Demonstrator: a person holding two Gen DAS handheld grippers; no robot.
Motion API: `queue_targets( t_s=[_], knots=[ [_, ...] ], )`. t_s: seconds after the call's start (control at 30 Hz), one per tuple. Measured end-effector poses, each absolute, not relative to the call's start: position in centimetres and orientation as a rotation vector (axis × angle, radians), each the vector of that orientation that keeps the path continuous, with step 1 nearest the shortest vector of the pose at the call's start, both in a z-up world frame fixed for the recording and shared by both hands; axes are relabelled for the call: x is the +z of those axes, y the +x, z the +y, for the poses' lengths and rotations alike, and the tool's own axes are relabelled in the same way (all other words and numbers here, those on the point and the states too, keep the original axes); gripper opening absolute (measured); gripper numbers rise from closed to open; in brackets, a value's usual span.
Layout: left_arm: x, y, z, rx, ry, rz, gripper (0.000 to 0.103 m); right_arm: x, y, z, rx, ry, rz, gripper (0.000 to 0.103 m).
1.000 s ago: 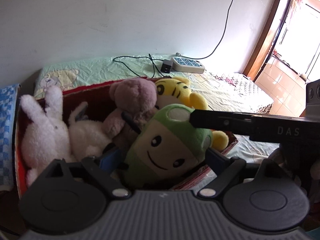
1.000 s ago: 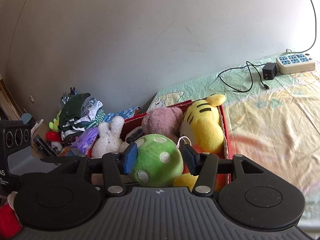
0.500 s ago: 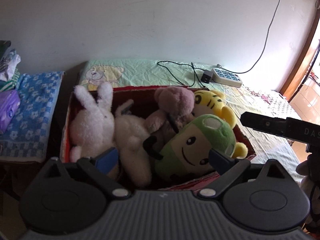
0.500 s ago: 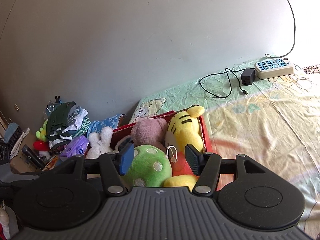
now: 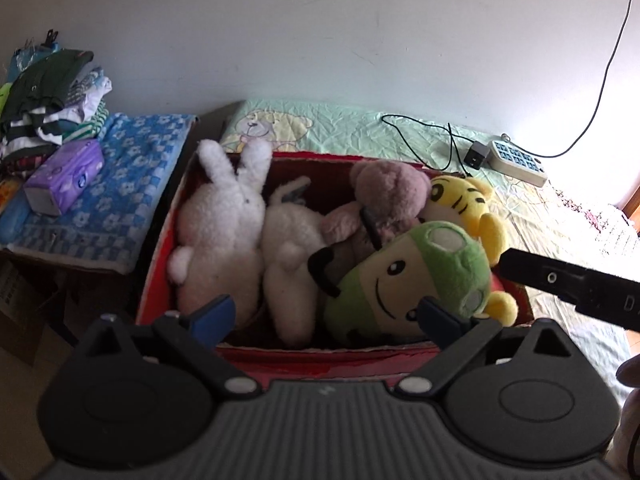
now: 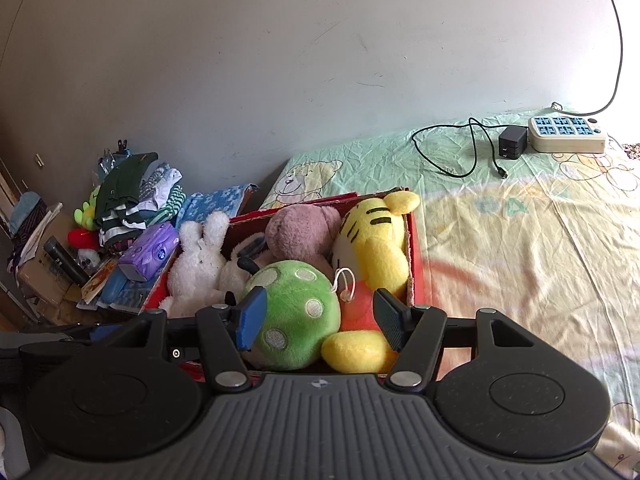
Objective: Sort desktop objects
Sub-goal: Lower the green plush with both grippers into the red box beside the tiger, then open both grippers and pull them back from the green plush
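Note:
A red cardboard box (image 5: 312, 350) on the bed holds plush toys: a white rabbit (image 5: 220, 232), a mauve bear (image 5: 388, 192), a yellow tiger (image 5: 460, 200) and a green spotted plush (image 5: 416, 280) with a smiling face. My left gripper (image 5: 326, 316) hangs open and wide above the box's near wall, holding nothing. My right gripper (image 6: 320, 318) is over the box's near right corner (image 6: 412, 264). Its jaws are closing with the green plush (image 6: 296, 312) between them. The left pad is against the plush; the right pad stands clear of it. The tiger (image 6: 372, 248) lies just beyond.
Left of the box a side table has a blue checked cloth (image 5: 120, 184), a purple tissue pack (image 5: 64, 180) and a clothes pile (image 5: 52, 92). A power strip (image 6: 566, 134), a black charger and a cable lie on the bed sheet (image 6: 520, 260) far right.
The left gripper has rolled and drawn back and up from the green plush, so the whole box and the side table now show. The right gripper's jaws stand slightly wider around the green plush.

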State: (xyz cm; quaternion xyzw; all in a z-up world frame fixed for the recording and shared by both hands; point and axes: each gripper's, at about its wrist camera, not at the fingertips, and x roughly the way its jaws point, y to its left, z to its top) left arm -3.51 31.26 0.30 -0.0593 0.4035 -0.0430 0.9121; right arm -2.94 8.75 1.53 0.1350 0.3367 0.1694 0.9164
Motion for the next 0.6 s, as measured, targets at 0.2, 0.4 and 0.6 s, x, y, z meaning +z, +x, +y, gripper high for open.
queue_targets(
  t_s=[0.2,0.4,0.6],
  knots=[
    [-0.4,-3.4,29.1,-0.05,-0.125,0.841,0.095,0.7,-2.8,7.4,0.389,0.283,0.697,0.048],
    [-0.9,-2.7,27.9,-0.02,-0.124,0.854,0.093,-0.1,-2.2,7.9,0.418,0.271,0.693,0.043],
    [-0.5,-1.1,28.4,-0.064,-0.058,0.863,0.095,-0.4,-1.8,8.2,0.401,0.333,0.677,0.041]
  ],
)
